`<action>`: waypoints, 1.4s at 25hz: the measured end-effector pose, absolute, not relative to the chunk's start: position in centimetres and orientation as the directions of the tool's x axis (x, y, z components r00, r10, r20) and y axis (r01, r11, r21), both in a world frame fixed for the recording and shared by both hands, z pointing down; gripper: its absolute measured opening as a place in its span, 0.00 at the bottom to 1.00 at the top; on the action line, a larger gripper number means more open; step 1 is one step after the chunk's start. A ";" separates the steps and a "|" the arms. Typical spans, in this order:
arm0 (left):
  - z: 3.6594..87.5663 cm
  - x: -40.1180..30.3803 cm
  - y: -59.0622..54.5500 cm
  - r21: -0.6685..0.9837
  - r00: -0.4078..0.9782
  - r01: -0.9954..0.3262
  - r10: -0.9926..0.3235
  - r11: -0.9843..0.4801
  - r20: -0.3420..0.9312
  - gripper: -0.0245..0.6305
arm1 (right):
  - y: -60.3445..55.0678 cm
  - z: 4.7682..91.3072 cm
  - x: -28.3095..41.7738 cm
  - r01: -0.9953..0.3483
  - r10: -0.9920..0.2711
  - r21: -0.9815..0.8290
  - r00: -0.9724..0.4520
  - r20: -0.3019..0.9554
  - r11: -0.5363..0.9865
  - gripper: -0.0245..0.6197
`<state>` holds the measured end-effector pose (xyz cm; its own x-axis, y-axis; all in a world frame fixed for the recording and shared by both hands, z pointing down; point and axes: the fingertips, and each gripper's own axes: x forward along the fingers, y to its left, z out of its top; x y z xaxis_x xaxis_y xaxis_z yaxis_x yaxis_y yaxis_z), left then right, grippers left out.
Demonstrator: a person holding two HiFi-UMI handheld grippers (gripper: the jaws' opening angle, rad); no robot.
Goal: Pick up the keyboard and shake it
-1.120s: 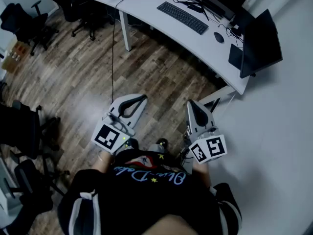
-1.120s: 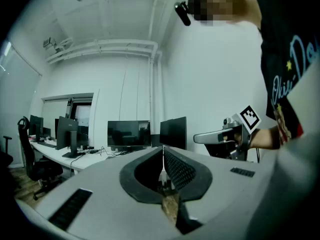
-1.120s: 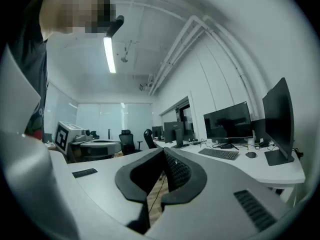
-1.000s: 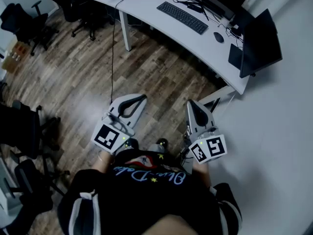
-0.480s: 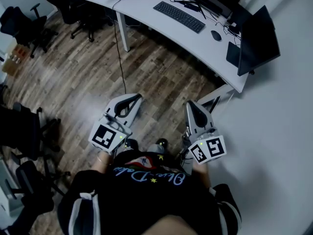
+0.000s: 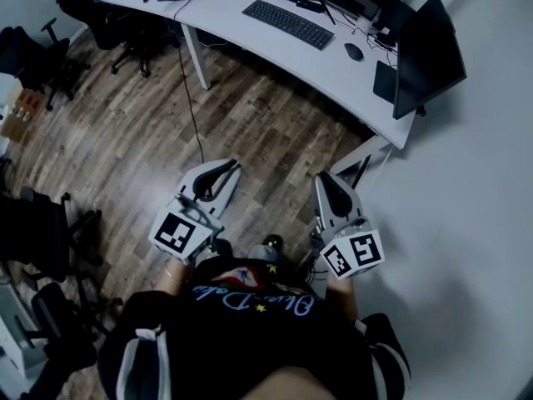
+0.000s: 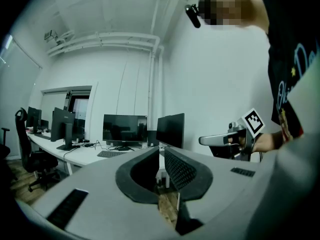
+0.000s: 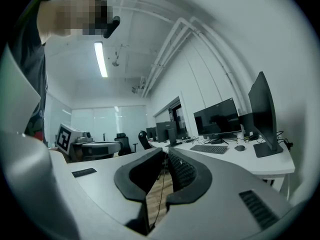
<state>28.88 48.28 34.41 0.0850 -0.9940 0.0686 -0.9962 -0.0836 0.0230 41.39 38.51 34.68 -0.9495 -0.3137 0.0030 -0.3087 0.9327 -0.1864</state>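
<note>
Head view: the left tongs (image 6: 233, 167) and the right tongs (image 6: 321, 178) are held level in front of the person's body, over the wooden floor (image 6: 125, 132). Both are well apart from the keyboard (image 6: 287, 23). It lies flat on the white tabletop (image 6: 333, 69), near a mouse (image 6: 354, 51) and a dark monitor (image 6: 425, 40). Compared with a second ago, the tabletop and keyboard sit further up and to the left in the frame. The tongs keep about the same place before the body. I judge that the person is shifting stance towards the desk, so the approach has only begun and nothing is lifted yet.

Left gripper view: the left tongs (image 7: 161, 156) have their jaws pressed together with nothing between them. The keyboard (image 7: 109, 154) shows far off on the tabletop, in front of the monitors.

Right gripper view: the right tongs (image 8: 166, 156) are likewise closed and empty. The keyboard (image 8: 209, 148) lies off to the right, beside the mouse. Both pairs would have to open before any grasp.
</note>
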 end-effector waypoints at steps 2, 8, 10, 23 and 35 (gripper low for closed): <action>34.6 29.6 47.4 0.030 0.093 -0.995 -0.993 -0.091 0.078 0.10 | 37.8 34.9 42.2 -0.314 -0.318 -0.192 -0.948 0.006 0.930 0.05; 34.5 31.4 45.3 0.025 0.116 -0.993 -0.988 -0.114 0.099 0.21 | 35.9 34.8 43.8 -0.319 -0.325 -0.200 -0.946 0.006 0.926 0.14; 34.6 31.8 44.8 0.024 0.117 -0.993 -0.988 -0.115 0.102 0.24 | 35.4 34.8 44.3 -0.327 -0.332 -0.200 -0.943 0.007 0.924 0.15; 35.9 30.0 43.2 0.059 0.071 -0.996 -0.991 -0.065 0.111 0.27 | 32.9 35.9 44.2 -0.337 -0.341 -0.233 -0.940 0.025 0.912 0.22; 35.7 23.9 34.7 0.062 0.184 -0.982 -0.981 -0.180 0.063 0.28 | 27.1 34.7 39.3 -0.417 -0.420 -0.185 -0.907 0.022 0.890 0.23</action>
